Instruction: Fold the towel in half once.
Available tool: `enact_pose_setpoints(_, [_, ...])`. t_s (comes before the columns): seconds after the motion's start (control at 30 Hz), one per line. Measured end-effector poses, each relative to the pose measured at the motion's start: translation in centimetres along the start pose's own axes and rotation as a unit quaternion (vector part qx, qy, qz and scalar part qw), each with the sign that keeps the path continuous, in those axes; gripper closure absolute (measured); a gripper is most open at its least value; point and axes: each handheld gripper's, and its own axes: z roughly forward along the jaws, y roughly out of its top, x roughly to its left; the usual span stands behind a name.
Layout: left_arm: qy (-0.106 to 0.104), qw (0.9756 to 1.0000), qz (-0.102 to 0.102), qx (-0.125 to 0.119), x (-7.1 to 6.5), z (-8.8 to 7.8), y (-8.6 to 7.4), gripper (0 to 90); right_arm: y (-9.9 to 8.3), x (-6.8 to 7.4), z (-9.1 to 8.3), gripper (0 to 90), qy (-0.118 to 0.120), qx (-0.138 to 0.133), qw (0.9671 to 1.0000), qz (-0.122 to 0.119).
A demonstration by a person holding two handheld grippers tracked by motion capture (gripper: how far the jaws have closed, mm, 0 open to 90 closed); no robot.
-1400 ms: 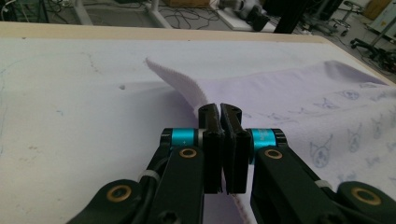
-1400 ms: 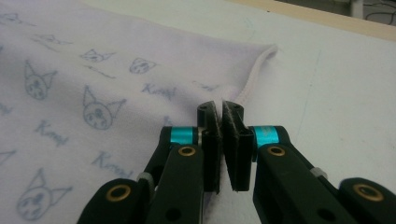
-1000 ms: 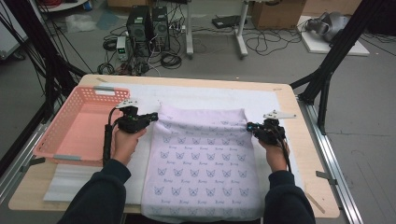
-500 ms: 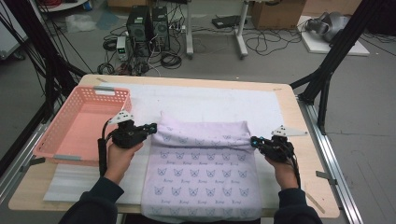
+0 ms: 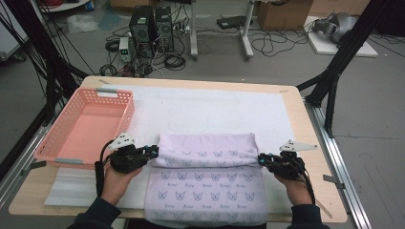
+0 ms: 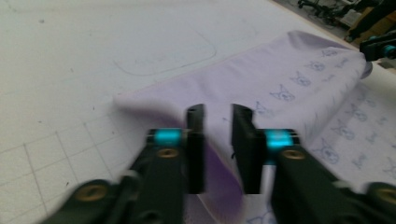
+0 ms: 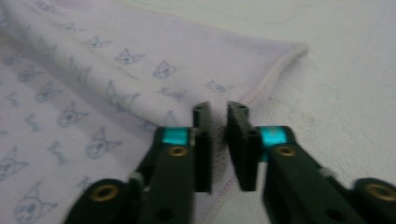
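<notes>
- Left gripper (image 5: pixel 154 152): jaws have just been opening, now narrowly parted, the lilac cloth (image 5: pixel 207 183) edge between them, lower centre of the high view.
- Right gripper (image 5: pixel 261 160): likewise, cloth hem in the gap.
- Hands enter from the bottom edge, level.
- White mat (image 5: pixel 215 107); pink basket (image 5: pixel 86 125) left.

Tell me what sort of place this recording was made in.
Probably a lab or workshop set up for recording handling work. Computer towers and loose cables sit on the bare floor, black rig struts frame the table, and cardboard boxes stand behind.
</notes>
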Motion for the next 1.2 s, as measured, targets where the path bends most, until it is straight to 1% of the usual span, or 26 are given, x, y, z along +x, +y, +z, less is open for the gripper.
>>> enact_pose_setpoints(0.03, [0.004,1.0000,-0.009,-0.002,0.2,0.2,0.0,58.1,0.0,-0.1,0.0,62.2,-0.013,-0.003,0.9999,0.005])
enact_pose_setpoints(0.07, [0.006,0.9999,-0.016,-0.003,0.4,0.3,0.0,53.0,0.0,-0.3,0.0,58.7,-0.020,-0.011,0.9996,0.015])
enact_pose_setpoints(0.13, [0.010,0.9996,-0.025,-0.002,0.8,0.7,0.1,46.5,0.2,-0.7,-0.2,52.4,-0.029,-0.029,0.9986,0.034])
enact_pose_setpoints(0.17, [0.012,0.9996,-0.027,0.001,1.1,0.9,0.2,44.7,0.2,-0.8,-0.2,49.8,-0.037,-0.033,0.9981,0.037])
enact_pose_setpoints(0.2, [0.015,0.9994,-0.032,0.002,1.3,1.3,0.4,44.0,0.4,-1.0,-0.1,49.2,-0.041,-0.036,0.9978,0.038])
enact_pose_setpoints(0.33, [0.031,0.9982,-0.051,0.007,2.3,2.6,1.0,42.4,1.0,-1.3,1.1,46.4,-0.040,-0.034,0.9976,0.044])
enact_pose_setpoints(0.4, [0.037,0.9978,-0.054,0.010,2.8,3.3,1.3,42.4,1.4,-1.4,2.0,45.7,-0.040,-0.025,0.9981,0.040])
enact_pose_setpoints(0.47, [0.042,0.9969,-0.064,0.017,3.3,4.0,1.5,42.5,1.9,-1.5,2.9,44.9,-0.042,-0.017,0.9980,0.044])
enact_pose_setpoints(0.53, [0.054,0.9957,-0.074,0.018,3.9,4.6,1.6,42.7,2.6,-1.8,4.0,44.8,-0.045,-0.004,0.9980,0.044])
enact_pose_setpoints(0.57, [0.058,0.9946,-0.081,0.030,4.1,4.9,1.7,42.7,2.9,-1.9,4.5,44.8,-0.044,0.000,0.9979,0.047])
enact_pose_setpoints(0.67, [0.067,0.9934,-0.076,0.053,4.3,6.0,1.9,42.9,3.6,-2.2,5.9,42.6,-0.050,0.016,0.9973,0.053])
enact_pose_setpoints(0.7, [0.067,0.9936,-0.071,0.058,4.3,6.3,1.9,43.1,3.9,-2.3,6.4,42.4,-0.049,0.022,0.9971,0.053])
enact_pose_setpoints(0.73, [0.067,0.9929,-0.067,0.071,4.2,6.7,2.0,43.8,4.1,-2.3,6.9,41.6,-0.050,0.027,0.9971,0.050])
enact_pose_setpoints(0.8, [0.070,0.9926,-0.052,0.084,3.9,7.4,1.9,46.7,4.4,-2.2,7.7,41.2,-0.053,0.038,0.9966,0.050])
enact_pose_setpoints(0.83, [0.076,0.9921,-0.042,0.091,3.7,7.8,1.8,49.0,4.6,-2.2,8.1,41.3,-0.056,0.046,0.9964,0.045])
enact_pose_setpoints(0.87, [0.087,0.9918,-0.021,0.092,3.5,7.8,1.8,52.1,4.7,-2.1,8.5,42.4,-0.059,0.053,0.9958,0.045])
enact_pose_setpoints(0.9, [0.097,0.9907,-0.002,0.095,3.4,7.8,1.8,59.3,4.7,-2.1,8.9,45.7,-0.061,0.059,0.9956,0.040])
enact_pose_setpoints(0.93, [0.104,0.9902,0.005,0.093,3.4,7.8,1.7,65.6,4.7,-2.0,9.2,50.6,-0.065,0.068,0.9950,0.032])
enact_pose_setpoints(0.97, [0.097,0.9907,0.009,0.095,3.6,7.6,1.7,72.8,4.8,-1.9,9.2,59.1,-0.083,0.073,0.9938,0.011])
enact_pose_setpoints(1.0, [0.087,0.9920,0.001,0.091,3.7,7.5,1.7,81.2,4.8,-1.9,9.1,71.3,-0.081,0.073,0.9940,0.003])
enact_pose_setpoints(1.03, [0.086,0.9921,0.005,0.091,3.7,7.4,1.8,83.3,4.8,-2.1,9.0,80.1,-0.069,0.074,0.9948,0.006])
enact_pose_setpoints(1.07, [0.085,0.9925,0.011,0.088,3.7,7.2,1.9,85.4,4.8,-2.1,9.0,82.5,-0.067,0.076,0.9949,0.003])
enact_pose_setpoints(1.1, [0.086,0.9932,0.009,0.078,3.6,6.9,2.0,86.8,4.9,-2.1,8.9,83.6,-0.068,0.075,0.9948,-0.006])
enact_pose_setpoints(1.13, [0.080,0.9946,0.000,0.066,3.6,6.6,2.2,86.8,4.9,-2.0,8.8,83.8,-0.069,0.073,0.9949,-0.012])
enact_pose_setpoints(1.17, [0.075,0.9957,-0.007,0.054,3.6,6.3,2.3,86.9,5.0,-1.8,8.6,83.8,-0.068,0.065,0.9954,-0.016])
enact_pose_setpoints(1.2, [0.072,0.9964,-0.009,0.044,3.6,6.0,2.5,86.9,5.0,-1.7,8.3,83.8,-0.067,0.055,0.9960,-0.021])
